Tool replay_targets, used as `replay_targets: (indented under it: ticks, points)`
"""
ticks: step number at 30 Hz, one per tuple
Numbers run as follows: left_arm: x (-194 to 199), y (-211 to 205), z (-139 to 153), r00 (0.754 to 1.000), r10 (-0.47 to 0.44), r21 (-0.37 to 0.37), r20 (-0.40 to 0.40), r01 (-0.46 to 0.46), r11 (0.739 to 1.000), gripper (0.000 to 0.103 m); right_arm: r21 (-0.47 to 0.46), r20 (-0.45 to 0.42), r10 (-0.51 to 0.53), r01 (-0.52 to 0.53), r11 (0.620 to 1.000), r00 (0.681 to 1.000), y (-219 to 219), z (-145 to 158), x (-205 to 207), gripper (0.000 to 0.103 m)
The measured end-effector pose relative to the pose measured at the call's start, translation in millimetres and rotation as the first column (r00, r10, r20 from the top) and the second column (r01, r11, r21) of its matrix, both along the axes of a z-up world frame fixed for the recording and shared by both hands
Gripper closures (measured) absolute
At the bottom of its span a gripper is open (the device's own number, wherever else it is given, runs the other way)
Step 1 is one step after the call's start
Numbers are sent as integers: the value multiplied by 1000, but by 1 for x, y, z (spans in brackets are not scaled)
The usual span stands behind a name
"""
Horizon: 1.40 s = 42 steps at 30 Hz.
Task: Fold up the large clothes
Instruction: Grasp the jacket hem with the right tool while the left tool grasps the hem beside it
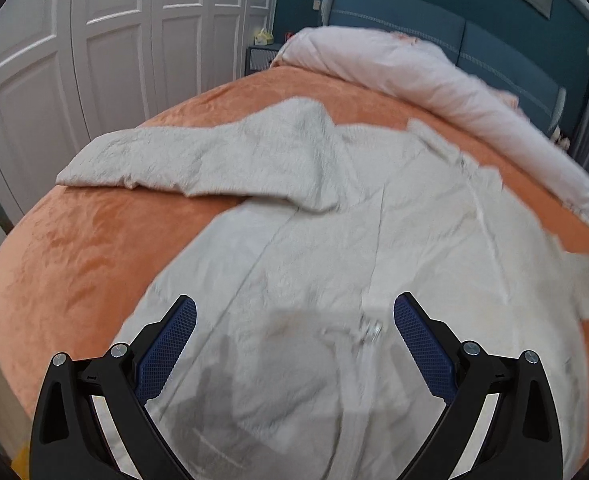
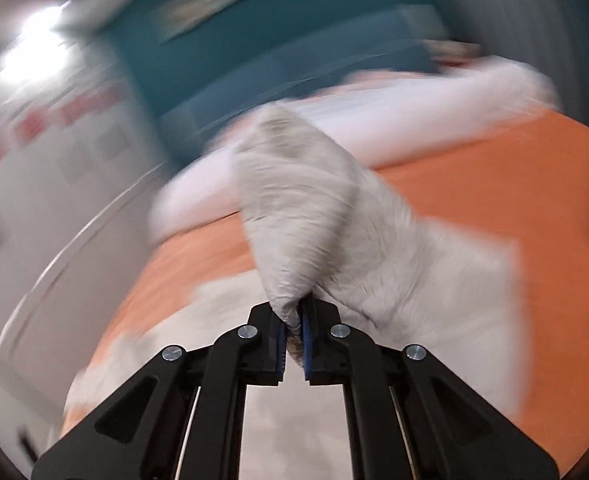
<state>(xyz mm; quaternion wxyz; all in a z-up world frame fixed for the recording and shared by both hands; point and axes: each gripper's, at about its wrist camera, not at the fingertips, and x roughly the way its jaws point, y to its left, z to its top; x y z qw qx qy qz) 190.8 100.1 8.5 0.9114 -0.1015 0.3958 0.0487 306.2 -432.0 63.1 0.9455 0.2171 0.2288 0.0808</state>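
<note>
The pale grey garment [image 1: 334, 216] lies spread across the orange bedspread [image 1: 78, 264], its body reaching toward the foot of the bed and one sleeve [image 1: 166, 160] stretched out sideways to the left. It looks laid flat so that its parts can be folded in over the middle.

The right gripper [image 2: 293, 320] is clenched on a bunched part of the garment [image 2: 294, 208], lifted off the bed; the cloth fans upward from the pinch and trails down to the rest of the fabric. Judging by that lift, this part is probably being carried across the body as a fold.

The left gripper [image 1: 294, 312] is released, jaws spread wide, hovering over the lower body of the garment and grasping nothing. It may be poised to pin or smooth the cloth.

A rolled white duvet [image 1: 434, 80] sits at the head of the bed, below the blue headboard [image 1: 394, 16]; white wardrobe doors [image 1: 94, 40] stand to the left.

The right wrist view is heavily blurred, so which part of the garment is pinched cannot be told. In the left view the garment's right edge runs out of frame, and a small shiny object near the right finger is too smeared to identify.
</note>
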Motion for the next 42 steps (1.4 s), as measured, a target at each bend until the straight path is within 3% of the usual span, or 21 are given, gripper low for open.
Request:
replay_targets:
  ticks: [3, 4, 5, 6, 8, 10, 12, 16, 19, 21, 23, 24, 26, 27, 28, 29, 32, 34, 38, 42]
  points:
    - [12, 7, 13, 999, -10, -90, 38, 13, 996, 6, -77, -34, 285, -286, 955, 958, 129, -13, 30, 97]
    - [16, 9, 17, 999, -12, -116, 48, 18, 993, 6, -111, -70, 341, -347, 931, 937, 164, -25, 36, 88]
    - [20, 10, 20, 999, -15, -135, 53, 22, 991, 6, -153, -128, 389, -405, 901, 912, 204, -42, 40, 72]
    - [25, 11, 24, 998, -20, -162, 57, 29, 986, 6, -183, -169, 411, -438, 880, 896, 228, -55, 41, 65]
    - [36, 14, 29, 997, -33, -228, 65, 47, 973, 6, -211, -183, 444, -476, 853, 877, 259, -71, 29, 64]
    - [52, 15, 28, 996, -54, -295, 66, 71, 953, 6, -198, -157, 438, -463, 864, 885, 249, -70, 10, 60]
    - [68, 11, 21, 996, -69, -346, 51, 82, 935, 6, -165, -138, 384, -403, 900, 913, 228, -71, -11, 58]
    - [106, -7, -7, 993, -114, -435, -22, 93, 896, 6, -139, -205, 162, -193, 971, 965, 139, -87, -41, 58]
    - [124, -28, -27, 984, -155, -478, -84, 97, 873, 7, -142, -255, 4, -42, 989, 967, 80, -105, -51, 57]
    - [135, -44, -43, 972, -190, -508, -135, 97, 856, 16, -130, -275, -105, 71, 989, 956, 39, -112, -56, 56]
    - [143, -56, -53, 964, -217, -524, -157, 105, 845, 48, -108, -285, -157, 131, 985, 946, 14, -118, -57, 56]
    - [145, -60, -54, 963, -218, -513, -160, 108, 852, 56, -97, -288, -170, 148, 984, 942, 5, -122, -59, 56]
    - [149, -64, -48, 966, -228, -475, -118, 147, 868, 100, -85, -284, -178, 160, 983, 942, -2, -126, -55, 68]
    - [153, -64, -40, 966, -245, -454, -86, 181, 873, 101, -85, -284, -170, 152, 985, 944, -2, -127, -51, 74]
    - [155, -63, -33, 969, -241, -436, -62, 191, 879, 101, -88, -285, -161, 142, 986, 945, 2, -127, -44, 90]
    - [157, -61, -21, 972, -234, -404, -21, 205, 891, 102, -93, -283, -146, 125, 988, 948, 3, -127, -39, 97]
    - [166, -57, 4, 972, -227, -305, 54, 233, 923, 101, -120, -262, -117, 88, 989, 958, 16, -126, -24, 97]
    - [175, -60, 5, 971, -231, -247, 56, 237, 939, 101, -135, -267, -114, 80, 988, 957, 19, -130, -13, 97]
    - [189, -68, -36, 972, -233, -136, -40, 226, 965, 101, -131, -341, -127, 87, 988, 931, 19, -155, 11, 99]
    - [188, -66, -75, 972, -216, -146, -96, 201, 969, 98, -133, -381, -130, 85, 988, 916, 20, -176, 20, 103]
